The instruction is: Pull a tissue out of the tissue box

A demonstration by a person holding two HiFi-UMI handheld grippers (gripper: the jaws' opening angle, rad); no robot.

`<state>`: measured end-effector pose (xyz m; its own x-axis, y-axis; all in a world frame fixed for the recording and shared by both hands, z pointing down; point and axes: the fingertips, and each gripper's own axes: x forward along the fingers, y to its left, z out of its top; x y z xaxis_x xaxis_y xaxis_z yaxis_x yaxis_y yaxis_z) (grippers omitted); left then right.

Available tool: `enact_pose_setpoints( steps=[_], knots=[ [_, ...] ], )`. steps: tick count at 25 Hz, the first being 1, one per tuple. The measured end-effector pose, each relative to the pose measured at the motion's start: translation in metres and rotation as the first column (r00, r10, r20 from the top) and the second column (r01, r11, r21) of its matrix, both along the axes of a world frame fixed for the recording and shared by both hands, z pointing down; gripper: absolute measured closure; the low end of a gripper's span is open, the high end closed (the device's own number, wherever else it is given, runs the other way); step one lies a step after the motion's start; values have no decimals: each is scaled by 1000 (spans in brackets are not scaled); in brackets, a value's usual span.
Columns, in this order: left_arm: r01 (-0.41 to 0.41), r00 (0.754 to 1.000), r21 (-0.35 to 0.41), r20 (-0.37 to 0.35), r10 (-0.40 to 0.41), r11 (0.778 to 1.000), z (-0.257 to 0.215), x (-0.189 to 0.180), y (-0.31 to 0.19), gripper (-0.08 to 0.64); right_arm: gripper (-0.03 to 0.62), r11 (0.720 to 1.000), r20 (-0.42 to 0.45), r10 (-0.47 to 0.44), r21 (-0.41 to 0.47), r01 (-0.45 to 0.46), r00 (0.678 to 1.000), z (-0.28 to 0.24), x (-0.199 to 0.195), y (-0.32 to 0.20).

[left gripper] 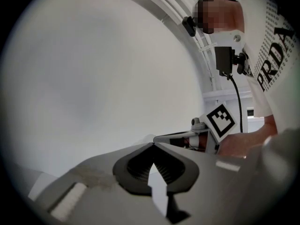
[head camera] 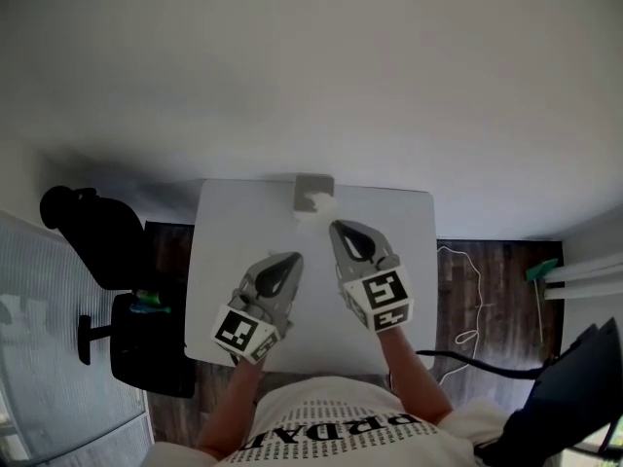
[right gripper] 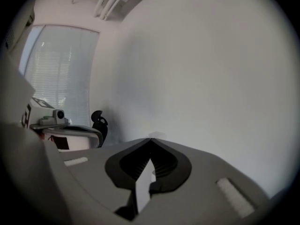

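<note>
In the head view a grey tissue box [head camera: 313, 193] stands at the far edge of the white table [head camera: 222, 261], and a white tissue [head camera: 317, 203] pokes out of its top. My left gripper [head camera: 295, 257] hangs over the table's middle, short of the box, jaws together with nothing between them. My right gripper [head camera: 334, 225] is nearer the box, just short of the tissue, jaws also together and empty. In the left gripper view the left gripper [left gripper: 153, 144] has its tips meeting against the wall. The right gripper [right gripper: 150, 139] looks the same in its own view.
A black office chair [head camera: 92, 230] and a second black seat [head camera: 146, 343] stand left of the table, beside window blinds [head camera: 49, 358]. On the wooden floor at the right lie a white cord [head camera: 474, 295] and a black cable [head camera: 477, 363]. A white wall rises behind the table.
</note>
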<state>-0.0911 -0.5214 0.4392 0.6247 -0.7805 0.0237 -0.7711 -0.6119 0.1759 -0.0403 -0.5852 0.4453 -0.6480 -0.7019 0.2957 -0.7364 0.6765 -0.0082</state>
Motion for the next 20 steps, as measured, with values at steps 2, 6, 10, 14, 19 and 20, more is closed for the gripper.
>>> enact_pose_setpoints(
  steps=[2,6,10,14,19,20],
  knots=[
    [-3,1000,-6,-9,3,1000,-6,6,9,568,584,1000,12,-3,20,3,1000,-15,3,10],
    [-18,1000,-17,-23,18,1000,-10,16,16,568,584,998,38,-11,54,9,999,-37,8,19],
    [-35,999,-15,-21,34,999,-16,26,25,568,584,997,64,-22,69,17,998,-53,12,34],
    [-51,999,-7,-18,51,999,-22,34,29,568,584,996,73,-35,85,29,997,-58,16,45],
    [-50,999,4,-3,50,999,-29,36,34,568,584,994,78,-36,109,28,996,-65,22,54],
    [-48,999,7,0,48,999,-29,34,32,568,584,993,78,-34,111,26,996,-65,22,53]
  ],
)
